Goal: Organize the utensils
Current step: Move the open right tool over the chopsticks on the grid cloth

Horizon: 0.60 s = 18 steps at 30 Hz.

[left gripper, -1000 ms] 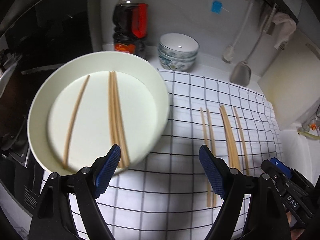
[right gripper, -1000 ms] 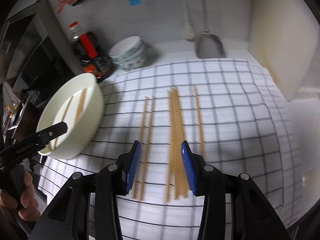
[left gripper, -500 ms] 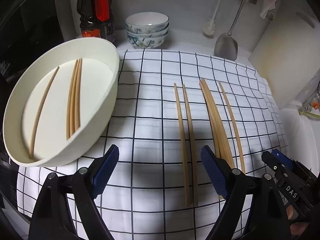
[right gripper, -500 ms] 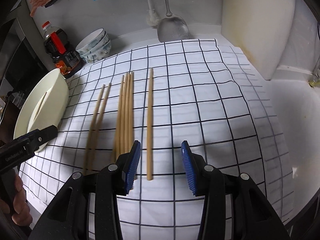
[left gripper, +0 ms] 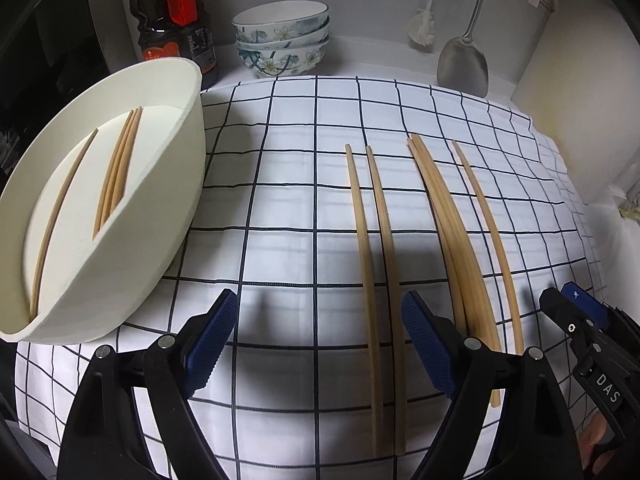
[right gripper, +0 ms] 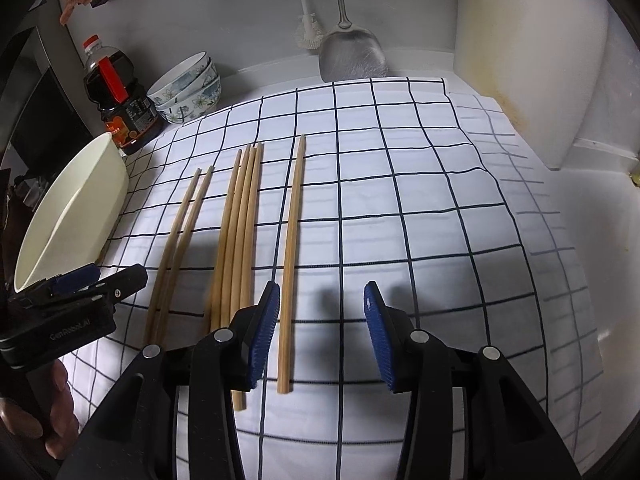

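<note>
On the checked cloth (left gripper: 280, 208) lie several wooden chopsticks: a pair (left gripper: 374, 264), a tight bundle (left gripper: 450, 232) and a single one (left gripper: 486, 232). A white oval bowl (left gripper: 160, 248) at the left holds three more chopsticks (left gripper: 120, 168). My left gripper (left gripper: 318, 320) hangs open low over the cloth, and the pair runs just inside its right finger, untouched. My right gripper (right gripper: 322, 312) is open too. The single chopstick (right gripper: 292, 240) lies just inside its left pad, and the bundle (right gripper: 240, 232) lies outside that pad. The left gripper (right gripper: 80, 284) shows at the left edge of the right wrist view.
A dark sauce bottle (left gripper: 172, 20) and stacked floral bowls (left gripper: 282, 40) stand at the back wall. A metal spatula (left gripper: 464, 64) and a brush (left gripper: 422, 28) hang there. A pale cutting board (right gripper: 528, 60) leans at the right. The cloth's right part (right gripper: 440, 200) is bare.
Both grippers have sunk toward the cloth. The left one swung right, from over the bowl to the pair of chopsticks. The right one shifted right, from the bundle to the single chopstick.
</note>
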Motion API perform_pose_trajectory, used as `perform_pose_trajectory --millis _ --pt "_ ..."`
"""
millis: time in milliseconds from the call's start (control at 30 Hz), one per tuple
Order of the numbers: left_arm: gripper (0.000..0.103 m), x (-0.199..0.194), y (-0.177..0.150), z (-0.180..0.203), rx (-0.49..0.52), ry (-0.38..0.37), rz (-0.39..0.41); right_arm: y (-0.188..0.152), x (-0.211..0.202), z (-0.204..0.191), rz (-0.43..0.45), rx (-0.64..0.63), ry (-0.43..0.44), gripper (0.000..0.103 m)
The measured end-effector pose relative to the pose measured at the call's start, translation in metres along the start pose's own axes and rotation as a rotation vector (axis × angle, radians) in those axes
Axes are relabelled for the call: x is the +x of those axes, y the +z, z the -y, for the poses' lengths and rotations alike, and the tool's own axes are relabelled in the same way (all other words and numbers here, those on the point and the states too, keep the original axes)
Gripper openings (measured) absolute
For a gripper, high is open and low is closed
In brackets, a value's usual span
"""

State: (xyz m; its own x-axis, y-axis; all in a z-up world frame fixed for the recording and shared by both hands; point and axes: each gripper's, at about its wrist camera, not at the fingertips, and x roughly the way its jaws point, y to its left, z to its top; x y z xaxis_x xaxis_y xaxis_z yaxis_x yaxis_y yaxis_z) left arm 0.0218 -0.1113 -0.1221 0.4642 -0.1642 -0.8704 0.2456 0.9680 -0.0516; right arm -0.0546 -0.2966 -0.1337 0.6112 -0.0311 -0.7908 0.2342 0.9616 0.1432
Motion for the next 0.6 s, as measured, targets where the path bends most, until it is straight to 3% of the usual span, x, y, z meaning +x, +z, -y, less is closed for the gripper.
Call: perform_pose_trajectory --millis 600 --pt "0.082 0.025 0.004 -0.004 -0.031 0.012 -0.025 0.013 0.033 -0.009 -0.019 -0.058 -0.002 0.042"
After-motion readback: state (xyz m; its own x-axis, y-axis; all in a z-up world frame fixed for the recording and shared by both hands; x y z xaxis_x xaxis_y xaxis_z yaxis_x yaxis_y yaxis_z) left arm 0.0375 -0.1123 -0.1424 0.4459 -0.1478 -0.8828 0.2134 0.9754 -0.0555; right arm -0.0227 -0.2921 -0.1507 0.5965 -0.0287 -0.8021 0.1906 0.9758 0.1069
